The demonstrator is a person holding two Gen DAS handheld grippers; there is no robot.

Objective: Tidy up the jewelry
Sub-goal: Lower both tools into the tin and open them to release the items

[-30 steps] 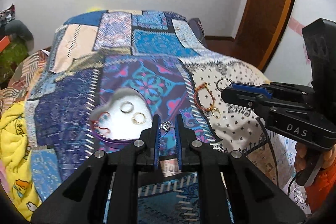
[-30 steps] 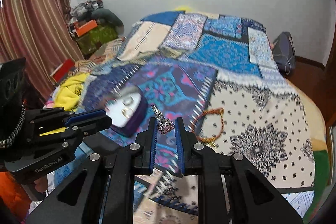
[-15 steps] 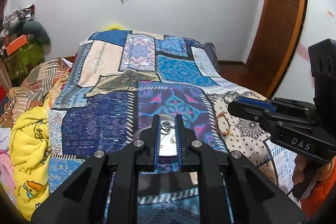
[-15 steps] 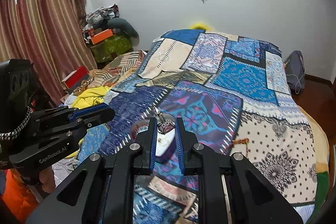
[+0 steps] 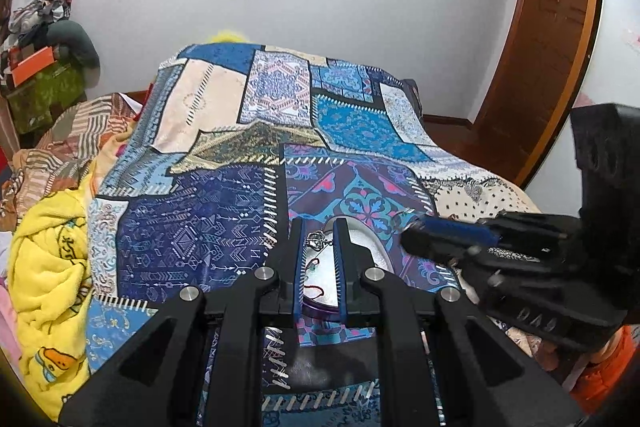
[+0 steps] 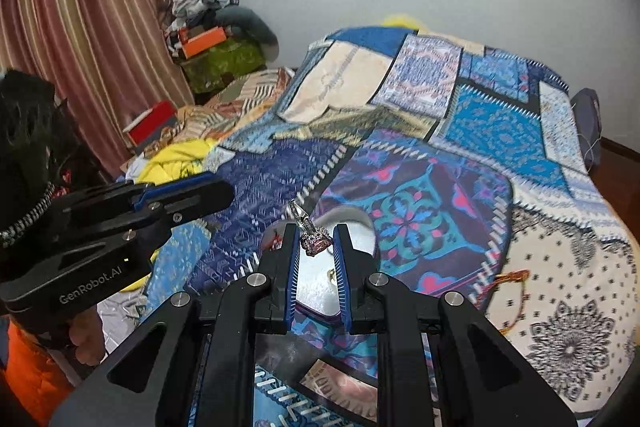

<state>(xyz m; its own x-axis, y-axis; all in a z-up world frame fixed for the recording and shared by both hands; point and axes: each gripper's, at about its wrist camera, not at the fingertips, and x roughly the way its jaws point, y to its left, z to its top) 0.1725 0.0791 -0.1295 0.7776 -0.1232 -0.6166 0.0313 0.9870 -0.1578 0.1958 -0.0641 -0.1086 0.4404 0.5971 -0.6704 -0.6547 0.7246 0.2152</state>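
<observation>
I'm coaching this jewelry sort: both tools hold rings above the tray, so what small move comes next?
Probably lower the right tool toward the heart-shaped tray and release: its stone ring already hangs over the white lining.

Tray (image 5: pixel 362 239) mostly hidden behind jaws; beaded bracelet (image 6: pixel 510 291) blurred, contents too small to tell.

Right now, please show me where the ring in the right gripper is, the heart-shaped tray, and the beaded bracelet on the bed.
ring (image 6: pixel 316 242), right wrist view, on its jewelled head between the fingers.
heart-shaped tray (image 6: pixel 316 287), right wrist view, on its shiny floor.
beaded bracelet (image 6: pixel 514 275), right wrist view, on its upper arc.
</observation>
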